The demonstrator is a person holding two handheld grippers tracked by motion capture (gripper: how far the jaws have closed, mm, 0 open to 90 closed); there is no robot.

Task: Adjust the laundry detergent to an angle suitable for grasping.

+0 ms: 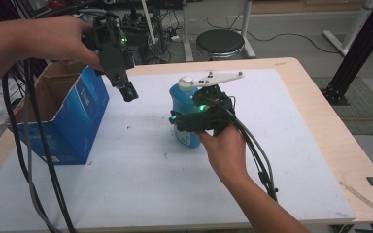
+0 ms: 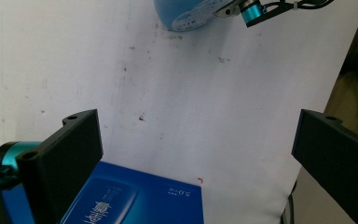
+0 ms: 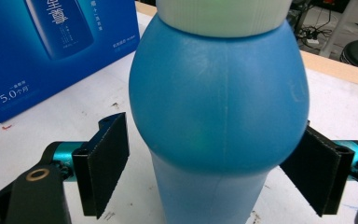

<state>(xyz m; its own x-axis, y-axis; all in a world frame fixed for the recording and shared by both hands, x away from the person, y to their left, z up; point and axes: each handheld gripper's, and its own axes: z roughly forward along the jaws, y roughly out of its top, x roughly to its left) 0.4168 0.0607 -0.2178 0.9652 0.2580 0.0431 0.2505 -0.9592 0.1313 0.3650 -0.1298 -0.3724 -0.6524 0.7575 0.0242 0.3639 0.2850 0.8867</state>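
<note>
Bracketing smooth rounded blue plastic bottle [image 3: 219, 107], right claw [image 3: 214, 172]

An open blue cardboard box [image 1: 70, 116] stands at the left edge of a white-covered worktop [image 1: 291, 145]; beyond it, a round black stool [image 1: 220, 42] and tangled floor cables [image 1: 167, 29].

Black claw [image 3: 205, 172] w/ teal fittings, green LED, grey plate, black cables
</note>
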